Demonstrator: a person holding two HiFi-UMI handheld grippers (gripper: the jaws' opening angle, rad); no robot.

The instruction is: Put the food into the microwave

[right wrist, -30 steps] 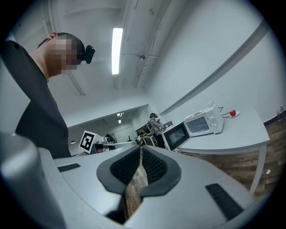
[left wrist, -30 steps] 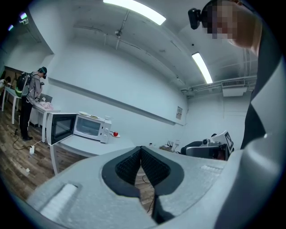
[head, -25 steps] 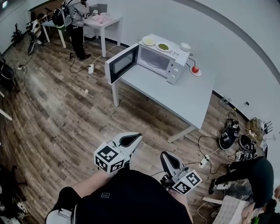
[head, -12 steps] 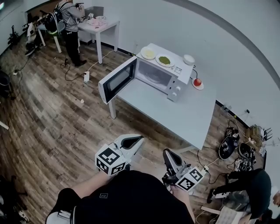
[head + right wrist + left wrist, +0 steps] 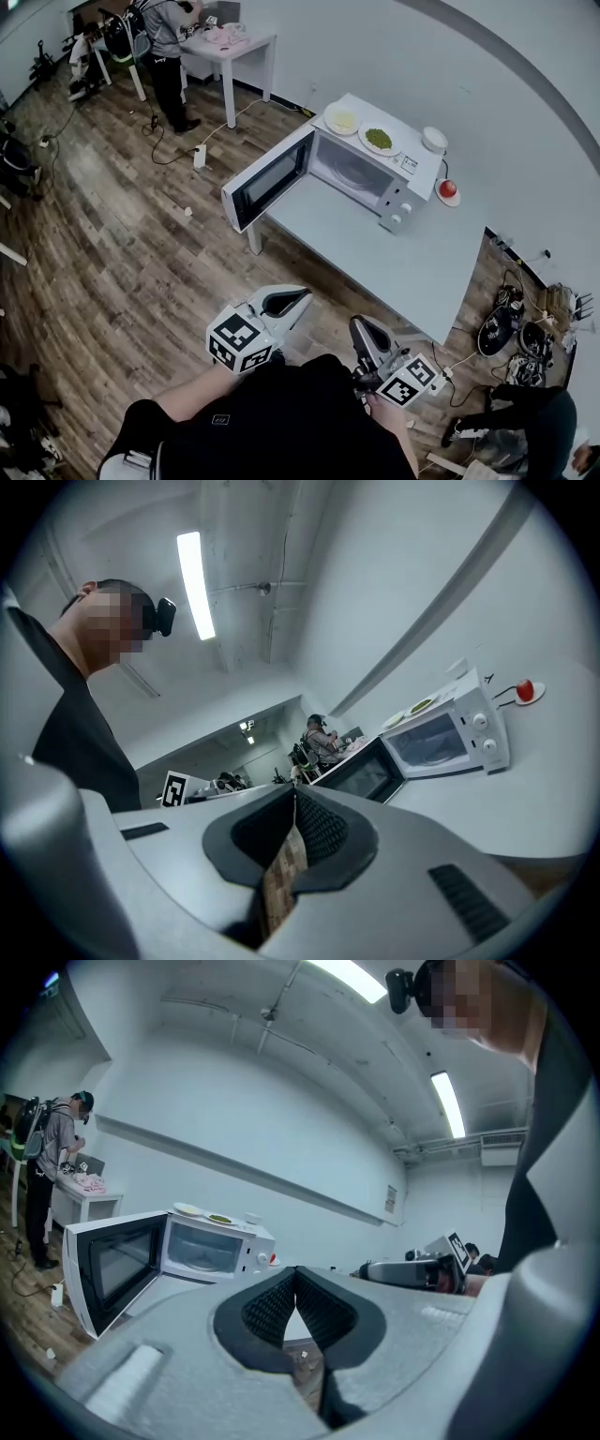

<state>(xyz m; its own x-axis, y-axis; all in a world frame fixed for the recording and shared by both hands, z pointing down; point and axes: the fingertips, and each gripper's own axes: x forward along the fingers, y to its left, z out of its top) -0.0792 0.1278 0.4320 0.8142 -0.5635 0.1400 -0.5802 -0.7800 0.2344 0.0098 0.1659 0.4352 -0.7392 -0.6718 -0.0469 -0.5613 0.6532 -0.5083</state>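
- Standing well ahead of the left gripper (image 5: 298, 298) and the right gripper (image 5: 360, 328): one white table (image 5: 412, 253).
- One white microwave (image 5: 401, 183) sits on it, its door (image 5: 267, 183) swung open on the left gripper's side.
- Both grippers have their jaws pressed together, with nothing between them.
- Two plates lie on the microwave's top, far from either gripper's jaws: one plate of yellow food (image 5: 343, 119) and one plate of green food (image 5: 378, 140).
- One white bowl (image 5: 434, 139) sits just beside the green plate.
- One red thing (image 5: 448, 189) rests on a small dish, on the right gripper's side of the microwave.
- The microwave's label is too small to read.
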